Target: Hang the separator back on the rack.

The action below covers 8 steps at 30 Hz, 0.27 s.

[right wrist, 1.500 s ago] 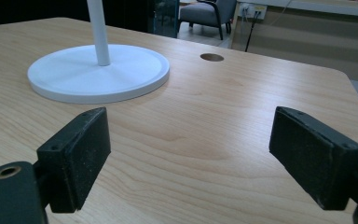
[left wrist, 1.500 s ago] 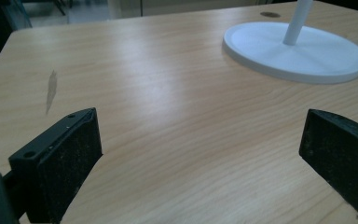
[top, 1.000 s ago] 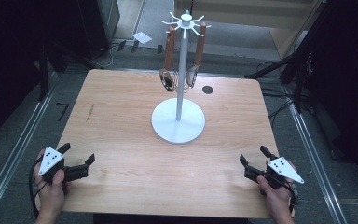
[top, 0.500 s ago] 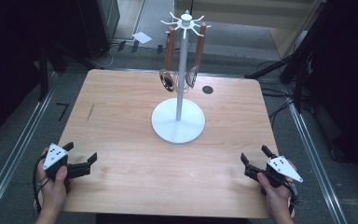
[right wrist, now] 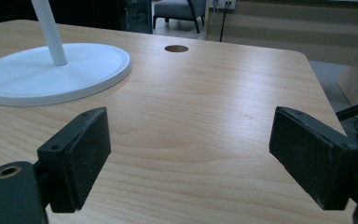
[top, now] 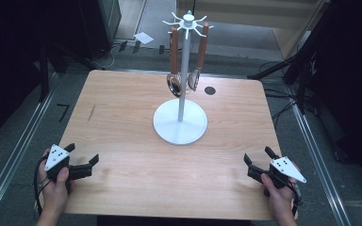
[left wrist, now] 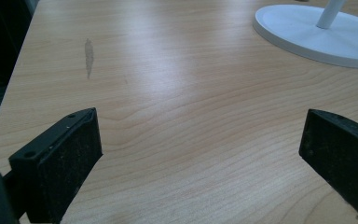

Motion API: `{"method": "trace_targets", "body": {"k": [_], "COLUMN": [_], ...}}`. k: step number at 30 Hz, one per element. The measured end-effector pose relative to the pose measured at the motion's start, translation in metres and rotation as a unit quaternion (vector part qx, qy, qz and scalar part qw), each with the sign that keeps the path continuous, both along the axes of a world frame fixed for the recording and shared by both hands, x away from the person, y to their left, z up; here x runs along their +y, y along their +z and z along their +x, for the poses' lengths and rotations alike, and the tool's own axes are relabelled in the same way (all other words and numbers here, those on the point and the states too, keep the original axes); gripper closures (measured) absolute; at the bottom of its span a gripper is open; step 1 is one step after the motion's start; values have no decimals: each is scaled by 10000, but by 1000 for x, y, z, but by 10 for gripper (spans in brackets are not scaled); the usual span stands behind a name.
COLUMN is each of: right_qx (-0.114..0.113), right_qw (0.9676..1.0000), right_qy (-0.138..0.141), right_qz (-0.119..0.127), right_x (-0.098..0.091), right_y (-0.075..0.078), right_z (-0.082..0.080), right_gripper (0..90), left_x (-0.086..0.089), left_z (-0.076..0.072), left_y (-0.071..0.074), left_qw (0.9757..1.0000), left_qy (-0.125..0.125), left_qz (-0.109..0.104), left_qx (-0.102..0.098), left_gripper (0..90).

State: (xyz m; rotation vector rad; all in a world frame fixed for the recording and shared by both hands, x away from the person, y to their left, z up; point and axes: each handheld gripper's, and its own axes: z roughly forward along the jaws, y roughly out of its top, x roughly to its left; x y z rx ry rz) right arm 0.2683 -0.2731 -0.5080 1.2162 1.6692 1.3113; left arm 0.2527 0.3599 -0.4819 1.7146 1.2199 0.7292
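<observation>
A wooden table [top: 122, 122] spreads out ahead of both pairs of jaws, bare under each of them. Beyond the jaws, at the middle of the table, stands a white stand [top: 180, 123] with a round base and a thin upright pole; from the hooks at its top hang two wooden-handled utensils [top: 173, 66], well above and well apart from either gripper. The left gripper [top: 82, 163], held in a hand at the near left edge, has its jaws spread wide with nothing between them; the stand's base lies ahead and to the right of them. The right gripper [top: 258, 159], at the near right edge, is likewise spread wide and holds nothing, with the base ahead and to its left. A small dark hole [top: 210, 90] sits far beyond the right jaws.
</observation>
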Motion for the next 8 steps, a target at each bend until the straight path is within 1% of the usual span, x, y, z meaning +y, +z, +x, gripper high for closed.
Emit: {"method": "trace_targets", "body": {"k": [4,8], "right_qx": [-14,-6], "right_qw": [10000,10000], "right_qy": [-5,-17], "right_qz": [-15,-25], "right_x": [1,1], "right_y": [0,0], "right_z": [0,0], "right_gripper": [130,130], "left_x": [0,0], "left_z": [1,2], "left_y": [0,0], "left_qw": [10000,9999], "left_qy": [-7,-19], "left_qz": [-23,-24], "left_qx": [25,109], "left_gripper": [0,0]}}
